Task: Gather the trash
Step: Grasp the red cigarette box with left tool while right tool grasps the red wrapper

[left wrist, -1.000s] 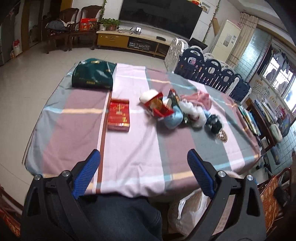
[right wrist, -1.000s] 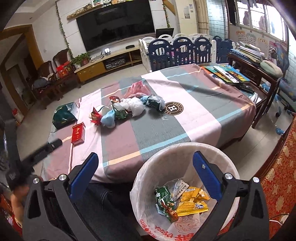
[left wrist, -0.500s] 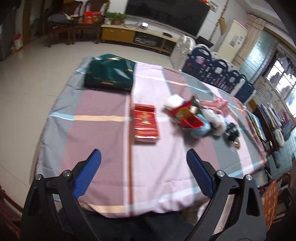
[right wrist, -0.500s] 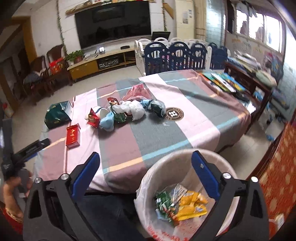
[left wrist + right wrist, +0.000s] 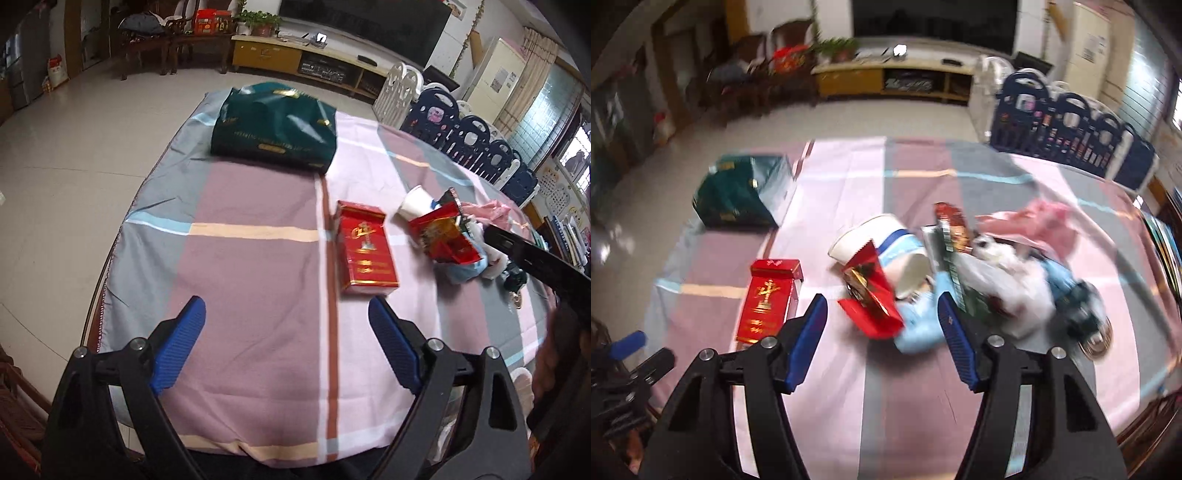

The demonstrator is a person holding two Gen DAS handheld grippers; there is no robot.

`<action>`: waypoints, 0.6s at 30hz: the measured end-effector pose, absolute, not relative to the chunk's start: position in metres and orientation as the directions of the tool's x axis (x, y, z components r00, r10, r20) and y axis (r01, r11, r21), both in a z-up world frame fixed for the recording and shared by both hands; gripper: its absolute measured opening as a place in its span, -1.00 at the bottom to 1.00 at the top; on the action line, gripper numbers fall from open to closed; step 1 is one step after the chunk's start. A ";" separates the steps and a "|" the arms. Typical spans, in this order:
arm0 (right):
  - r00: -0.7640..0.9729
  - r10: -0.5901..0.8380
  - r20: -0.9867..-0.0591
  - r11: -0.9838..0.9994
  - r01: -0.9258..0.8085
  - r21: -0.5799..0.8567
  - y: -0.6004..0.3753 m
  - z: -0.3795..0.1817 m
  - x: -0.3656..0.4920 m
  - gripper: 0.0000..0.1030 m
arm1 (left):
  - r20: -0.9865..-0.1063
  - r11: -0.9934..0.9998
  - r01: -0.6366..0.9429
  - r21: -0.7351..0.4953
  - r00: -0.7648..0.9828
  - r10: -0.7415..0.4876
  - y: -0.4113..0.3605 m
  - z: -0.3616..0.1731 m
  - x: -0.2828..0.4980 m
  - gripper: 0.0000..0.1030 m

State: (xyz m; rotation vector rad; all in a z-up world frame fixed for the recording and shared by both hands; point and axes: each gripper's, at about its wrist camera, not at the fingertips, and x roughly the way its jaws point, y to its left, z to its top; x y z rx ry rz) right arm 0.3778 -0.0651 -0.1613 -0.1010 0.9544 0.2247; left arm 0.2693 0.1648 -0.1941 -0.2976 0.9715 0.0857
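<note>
Both tools have been carried forward over the bench since the earlier frames: the white-lined trash bin formerly under the right tool is lost from its view, and the trash pile is now close ahead of it.

The left tool (image 5: 286,347) is held with blue fingers spread wide and nothing between them, above the striped pink-and-grey tablecloth (image 5: 251,266). A red rectangular carton with gold print (image 5: 365,249) lies flat just beyond its right finger, at about 1 o'clock. A dark green glossy gift bag (image 5: 275,127) lies at 12 o'clock, well apart.

The right tool (image 5: 882,332) is likewise spread and holds nothing. A crumpled red wrapper (image 5: 873,301) lies between its fingertips at 12 o'clock; whether it is touched cannot be told through the blur. Behind it lie a tipped white paper cup (image 5: 882,240), a white plastic bag (image 5: 1015,280) and a pink plastic bag (image 5: 1041,218), heaped together toward 1 o'clock.
</note>
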 end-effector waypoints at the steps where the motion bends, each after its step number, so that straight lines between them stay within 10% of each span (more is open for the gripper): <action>1: 0.543 0.129 -0.830 0.971 -0.240 -0.006 -0.061 -0.170 0.386 0.22 | -0.832 0.948 -0.212 -0.239 0.547 -0.088 0.168 -0.199 0.273 0.73; 2: 0.530 0.114 -0.841 0.969 -0.247 -0.024 -0.056 -0.180 0.393 0.19 | -0.833 0.943 -0.217 -0.254 0.544 -0.099 0.170 -0.201 0.274 0.73; 4: 0.492 0.134 -0.860 0.967 -0.255 0.004 -0.055 -0.192 0.395 -0.79 | -0.833 0.945 -0.216 -0.247 0.545 -0.094 0.169 -0.203 0.281 0.73; 16: 0.551 0.385 -0.741 0.923 -0.220 0.316 -0.128 -0.129 0.288 -0.94 | -0.878 0.982 -0.029 -0.187 0.452 -0.154 0.079 -0.230 0.361 0.74; 18: 0.550 0.382 -0.742 0.924 -0.204 0.324 -0.140 -0.129 0.273 -0.94 | -0.894 0.990 -0.020 -0.137 0.433 -0.115 0.069 -0.237 0.368 0.42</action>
